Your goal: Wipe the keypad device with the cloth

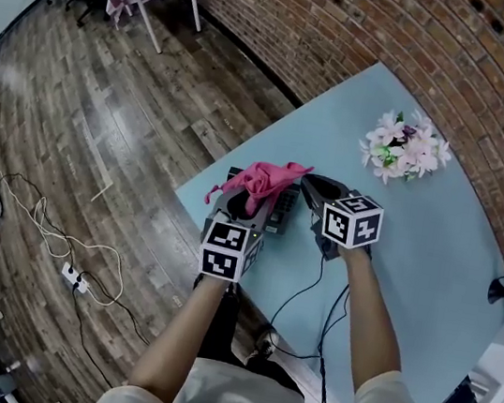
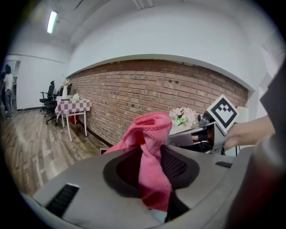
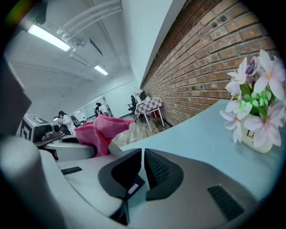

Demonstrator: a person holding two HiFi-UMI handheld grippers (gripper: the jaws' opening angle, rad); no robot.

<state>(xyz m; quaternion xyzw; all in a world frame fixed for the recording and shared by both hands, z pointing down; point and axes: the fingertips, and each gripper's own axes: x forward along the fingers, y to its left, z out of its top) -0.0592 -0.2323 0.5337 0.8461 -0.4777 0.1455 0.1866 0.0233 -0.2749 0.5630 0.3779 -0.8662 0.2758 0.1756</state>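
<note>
My left hand-held gripper [image 2: 151, 172] clamps the fuzzy pink cloth [image 2: 154, 129]. My right hand-held gripper [image 3: 143, 167], at its 2 o'clock, is closed to a slit and empty.

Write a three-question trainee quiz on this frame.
1. True or false: the left gripper grips the cloth.
2. What stands on the table? A) flowers B) mug C) book
3. Fill in: the right gripper is ___, with nothing in it.
Key: 1 true; 2 A; 3 shut.
</note>
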